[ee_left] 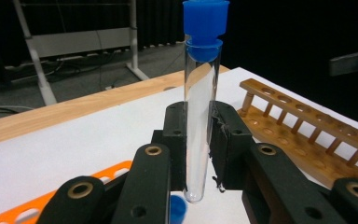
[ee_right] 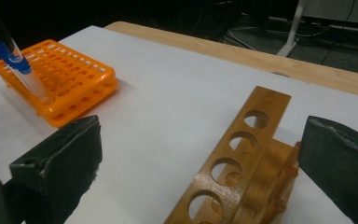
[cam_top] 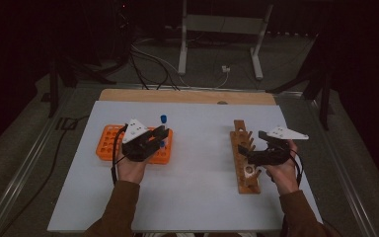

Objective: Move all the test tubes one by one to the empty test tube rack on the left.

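Between the two black pads of the left gripper (ee_left: 198, 140) a clear test tube (ee_left: 200, 116) with a blue cap (ee_left: 205, 18) is pinched around its lower half. The tube stands nearly upright, and its rounded bottom hangs free just below the pads. In the high view this gripper (cam_top: 159, 134) is over the right end of the orange tube rack (cam_top: 109, 142), and the cap (cam_top: 163, 118) rises above it. A second blue cap (ee_left: 178, 208) shows under the jaws, probably another tube that sits in the rack.

The right gripper (ee_right: 200, 154) has its jaws spread wide and holds nothing. It waits beside the wooden test tube rack (ee_right: 242, 163), whose round holes lie between and below the jaws. In the high view the right gripper (cam_top: 250, 153) is at the right side of this wooden rack (cam_top: 241, 143), well apart from the orange one, on the white table top (cam_top: 197, 168).

I judge that the step in hand is to carry the tube from the orange rack to the wooden rack. To do it well, the left gripper should keep the pinch firm, because the glass is smooth and may slide. The tube should stay vertical during the travel, and the bottom must be clear of the orange rack before moving sideways. Over the wooden rack, it is better to line the bottom with one hole first, then lower slowly. The right gripper may steady the wooden rack.
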### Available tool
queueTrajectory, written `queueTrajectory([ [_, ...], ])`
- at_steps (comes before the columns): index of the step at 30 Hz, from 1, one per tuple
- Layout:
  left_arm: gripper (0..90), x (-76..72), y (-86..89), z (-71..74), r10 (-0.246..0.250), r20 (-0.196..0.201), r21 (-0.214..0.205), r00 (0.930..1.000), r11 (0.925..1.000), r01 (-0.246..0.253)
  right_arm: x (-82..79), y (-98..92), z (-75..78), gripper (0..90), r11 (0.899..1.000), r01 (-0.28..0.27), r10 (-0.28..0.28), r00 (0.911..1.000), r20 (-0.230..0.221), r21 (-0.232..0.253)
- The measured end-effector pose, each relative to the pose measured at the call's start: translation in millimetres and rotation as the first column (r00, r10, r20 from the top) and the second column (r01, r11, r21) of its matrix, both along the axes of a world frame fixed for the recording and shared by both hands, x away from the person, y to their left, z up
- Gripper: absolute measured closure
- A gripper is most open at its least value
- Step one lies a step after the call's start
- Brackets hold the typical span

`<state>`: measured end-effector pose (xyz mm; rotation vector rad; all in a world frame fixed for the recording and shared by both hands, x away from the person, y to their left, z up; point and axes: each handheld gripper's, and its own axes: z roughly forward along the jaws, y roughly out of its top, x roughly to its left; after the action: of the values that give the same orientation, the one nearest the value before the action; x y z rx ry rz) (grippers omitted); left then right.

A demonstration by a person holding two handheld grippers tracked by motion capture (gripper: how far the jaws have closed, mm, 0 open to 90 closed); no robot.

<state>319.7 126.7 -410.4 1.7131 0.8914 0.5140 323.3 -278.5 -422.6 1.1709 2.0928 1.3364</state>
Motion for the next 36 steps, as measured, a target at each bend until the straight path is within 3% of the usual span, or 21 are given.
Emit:
queueTrajectory([
  [18,78.4,0.4,35.0,5.5,0.088,0.028,0.004,0.9958,0.9961,-0.088,-10.7,-17.7,-9.6,0.2,0.999,0.03,-0.03,0.9996,-0.001,0.017],
  [36,78.3,0.1,61.5,0.3,0.174,0.046,-0.016,0.9837,0.9847,-0.173,-13.5,-25.3,-13.2,0.2,0.998,0.047,-0.047,0.9989,-0.006,0.04],
])
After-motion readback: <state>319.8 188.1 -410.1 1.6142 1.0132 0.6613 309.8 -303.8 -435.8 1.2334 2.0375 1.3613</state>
